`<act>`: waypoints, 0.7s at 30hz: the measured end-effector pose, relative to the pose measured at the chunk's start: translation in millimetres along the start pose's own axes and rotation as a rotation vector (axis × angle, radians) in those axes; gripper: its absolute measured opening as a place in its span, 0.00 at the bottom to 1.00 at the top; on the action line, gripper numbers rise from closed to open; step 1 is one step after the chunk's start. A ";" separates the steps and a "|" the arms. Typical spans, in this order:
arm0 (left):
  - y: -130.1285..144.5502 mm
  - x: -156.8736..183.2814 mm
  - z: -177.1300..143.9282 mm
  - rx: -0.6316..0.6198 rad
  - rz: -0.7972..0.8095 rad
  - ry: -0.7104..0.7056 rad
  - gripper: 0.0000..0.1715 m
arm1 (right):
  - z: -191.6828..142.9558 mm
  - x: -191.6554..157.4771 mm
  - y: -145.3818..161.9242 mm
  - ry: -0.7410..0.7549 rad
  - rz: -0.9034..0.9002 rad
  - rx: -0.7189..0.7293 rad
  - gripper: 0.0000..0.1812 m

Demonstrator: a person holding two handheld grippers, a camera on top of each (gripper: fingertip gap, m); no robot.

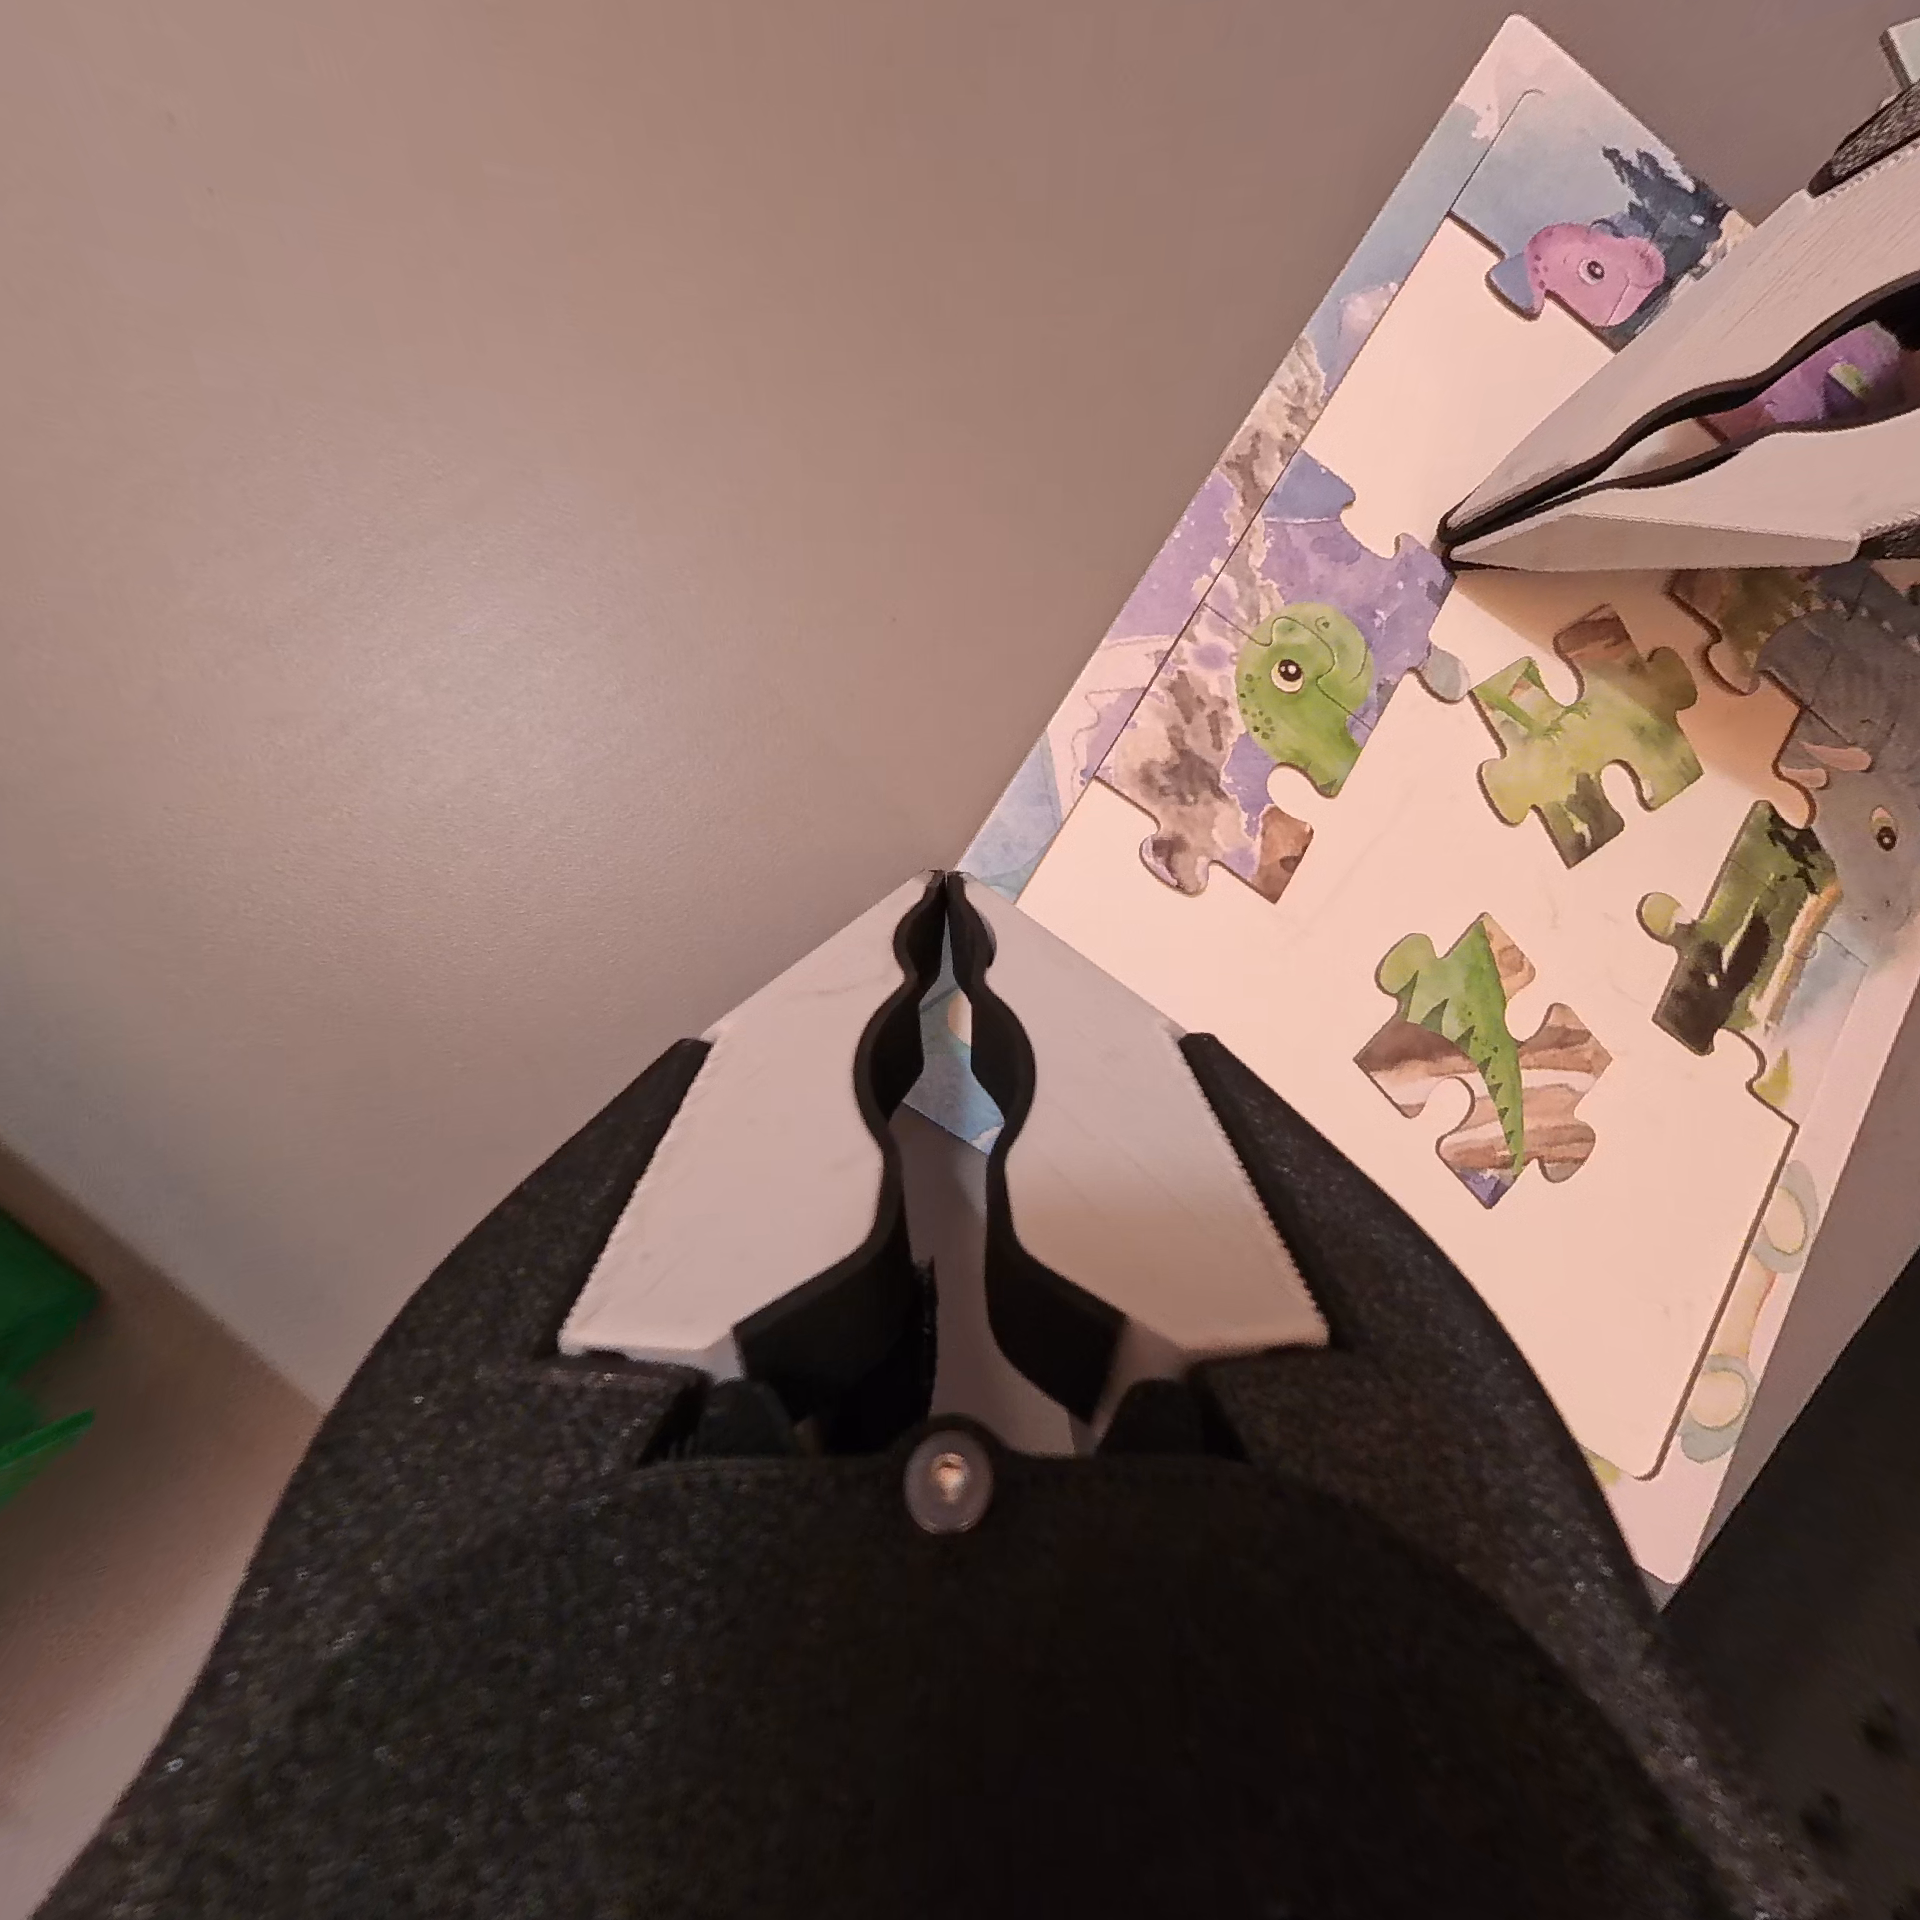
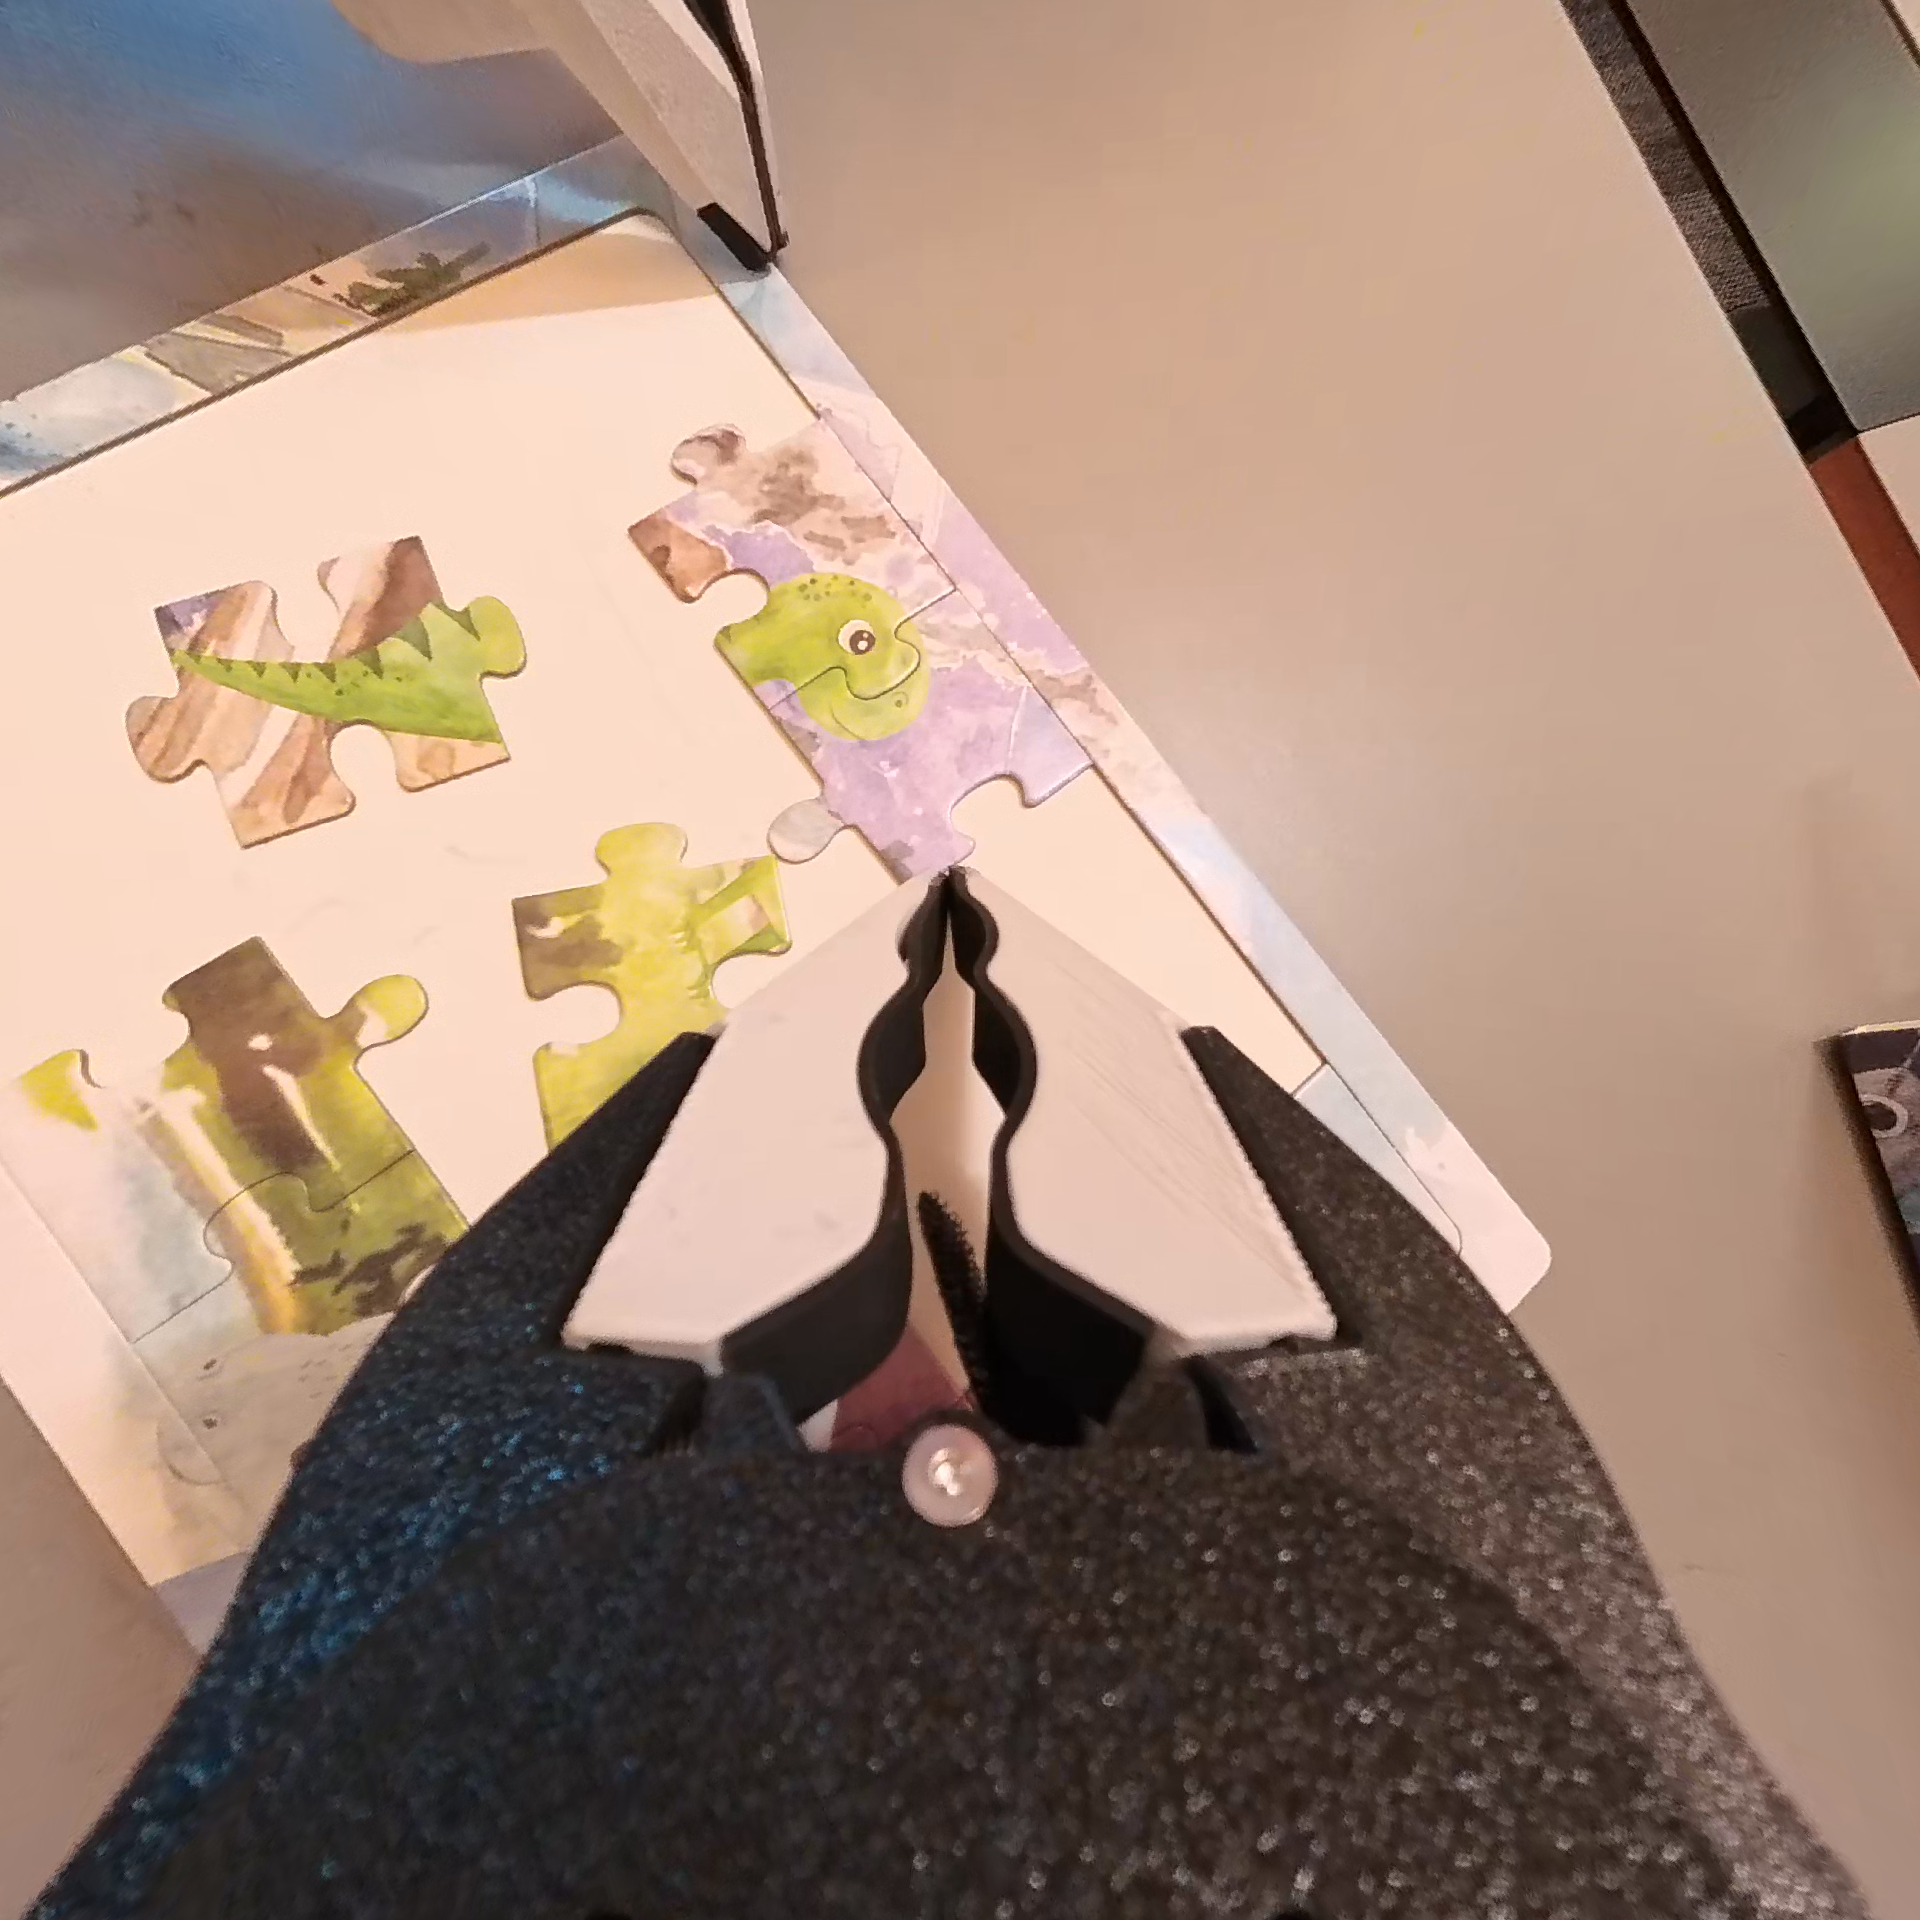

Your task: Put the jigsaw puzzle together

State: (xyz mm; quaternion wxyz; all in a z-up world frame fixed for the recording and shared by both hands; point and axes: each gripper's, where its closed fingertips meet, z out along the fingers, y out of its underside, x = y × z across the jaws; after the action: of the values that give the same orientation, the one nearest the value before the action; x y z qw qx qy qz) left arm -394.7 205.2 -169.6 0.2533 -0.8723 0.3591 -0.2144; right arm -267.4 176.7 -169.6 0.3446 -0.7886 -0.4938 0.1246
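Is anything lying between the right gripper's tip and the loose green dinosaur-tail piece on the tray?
Nothing visible blocks it. The right gripper, shut, sits at the purple joined pieces with the green dinosaur head. Bare cream tray floor lies between it and the loose green-tail puzzle piece. The green leafy piece lies nearer the camera, off that line.

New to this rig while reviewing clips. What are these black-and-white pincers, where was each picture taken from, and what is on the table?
The pincers are two hand-held grippers, one per hand, each with a camera looking along its fingers. The left gripper fills the left wrist view, with its fingers closed at the puzzle tray's corner. The right gripper fills the other view, closed too, its tip at the joined green dinosaur head pieces. Neither visibly holds anything. Loose in the tray lie a tail piece and a green piece. The tray rests on a beige table.
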 end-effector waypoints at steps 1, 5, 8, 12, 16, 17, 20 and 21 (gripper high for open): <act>0.0 0.0 0.1 0.000 -0.001 0.001 0.00 | 0.0 0.1 -0.1 -0.001 0.001 0.000 0.00; 0.0 0.0 0.1 0.000 -0.001 0.001 0.00 | -0.6 0.6 0.0 0.001 -0.003 0.000 0.00; 0.0 0.1 0.1 0.000 -0.001 0.001 0.00 | -6.4 5.4 -0.4 0.006 0.003 0.011 0.00; -0.1 0.0 0.1 -0.001 0.000 0.000 0.00 | -23.4 28.5 -3.1 0.062 0.058 0.061 0.00; -0.1 0.0 0.1 0.000 -0.001 0.001 0.00 | -38.3 56.6 -6.2 0.137 0.157 0.128 0.00; -0.2 0.1 0.1 0.000 0.000 0.000 0.00 | -41.4 62.0 -7.9 0.153 0.181 0.149 0.00; -0.2 0.1 0.2 0.001 -0.001 0.002 0.00 | -45.2 66.4 -14.1 0.153 0.232 0.196 0.00; -0.1 0.1 0.2 0.001 -0.002 0.003 0.00 | -44.4 64.2 -16.4 0.139 0.244 0.207 0.00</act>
State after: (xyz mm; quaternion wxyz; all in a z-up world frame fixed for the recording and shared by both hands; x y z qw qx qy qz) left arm -394.5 205.2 -169.6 0.2531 -0.8723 0.3582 -0.2162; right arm -224.1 218.0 -116.9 0.4395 -0.8098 -0.3540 0.1607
